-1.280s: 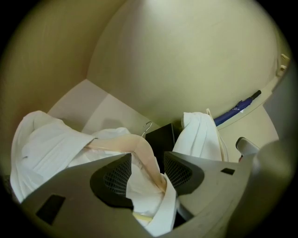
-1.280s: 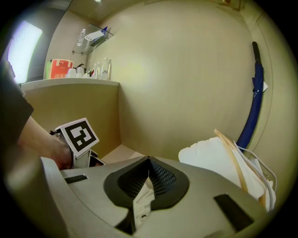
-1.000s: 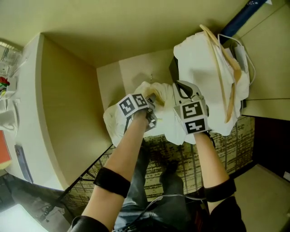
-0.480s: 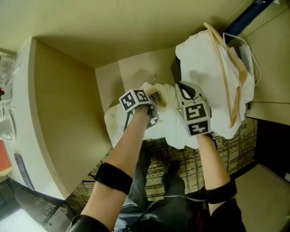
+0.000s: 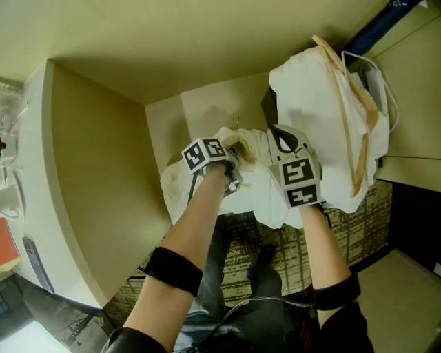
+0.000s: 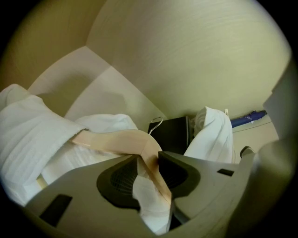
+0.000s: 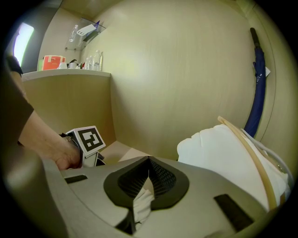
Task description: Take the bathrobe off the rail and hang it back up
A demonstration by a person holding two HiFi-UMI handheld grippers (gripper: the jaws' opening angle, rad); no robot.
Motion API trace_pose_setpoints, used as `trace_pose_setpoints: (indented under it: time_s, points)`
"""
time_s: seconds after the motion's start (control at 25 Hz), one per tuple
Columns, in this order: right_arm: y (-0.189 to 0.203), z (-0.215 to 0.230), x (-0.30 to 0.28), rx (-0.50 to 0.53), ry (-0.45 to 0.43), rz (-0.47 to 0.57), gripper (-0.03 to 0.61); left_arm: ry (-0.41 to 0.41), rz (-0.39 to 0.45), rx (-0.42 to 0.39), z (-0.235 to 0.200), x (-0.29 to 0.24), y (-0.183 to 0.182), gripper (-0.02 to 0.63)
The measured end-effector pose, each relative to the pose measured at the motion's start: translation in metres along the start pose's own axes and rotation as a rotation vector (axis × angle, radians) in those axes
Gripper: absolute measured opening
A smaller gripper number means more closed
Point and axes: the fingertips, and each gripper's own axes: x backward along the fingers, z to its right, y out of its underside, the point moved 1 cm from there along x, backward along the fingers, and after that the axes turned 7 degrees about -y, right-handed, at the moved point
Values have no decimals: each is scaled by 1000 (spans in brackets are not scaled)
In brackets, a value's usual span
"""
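No text can be read. The marker cubes (image 5: 203, 154) on the left claw (image 5: 238, 145) and right claw (image 5: 279, 135) bear only black-and-white square patterns; print on the red box (image 7: 54, 62) is too small.

Head cam sits above the person, facing steeply down past both forearms onto the left gripper (image 5: 236, 147) & right gripper (image 5: 279, 134), w/ the bathrobe (image 5: 176, 186) at mid range. Left gripper cam rides just behind its own jaws, which have just been closing w/ the wooden hanger (image 6: 116, 139) between them, & faces a wall corner (image 6: 86, 46); right gripper cam sits as close behind its jaws, facing the panel wall (image 7: 186, 69). All 3 share the other hung robe (image 5: 317, 96) & blue umbrella (image 5: 375, 21) at right; head & right gripper views both catch the left marker cube (image 5: 203, 155).
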Motion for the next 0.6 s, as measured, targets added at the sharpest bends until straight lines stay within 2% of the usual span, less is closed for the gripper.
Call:
trace_pose_setpoints:
  time_s: [0.08, 0.32, 0.4, 0.52, 0.56, 0.6]
  points:
    - [1, 0, -1, -3, -1, -1, 21, 6, 15, -13, 1, 1, -2, 102]
    - [4, -2, -1, -5, -5, -11, 21, 22, 43, -28, 0, 5, -4, 31]
    - [5, -3, -1, -5, -6, -13, 21, 19, 39, -13, -2, 6, -3, 31]
    - [4, -3, 0, -4, -7, -16, 21, -16, 1, 42, -6, 6, -1, 110]
    - [3, -3, 1, -4, -7, -16, 21, -20, -10, 58, -7, 7, -1, 157]
    - [1, -3, 1, -4, -7, -15, 21, -15, -18, 73, -6, 7, -2, 235]
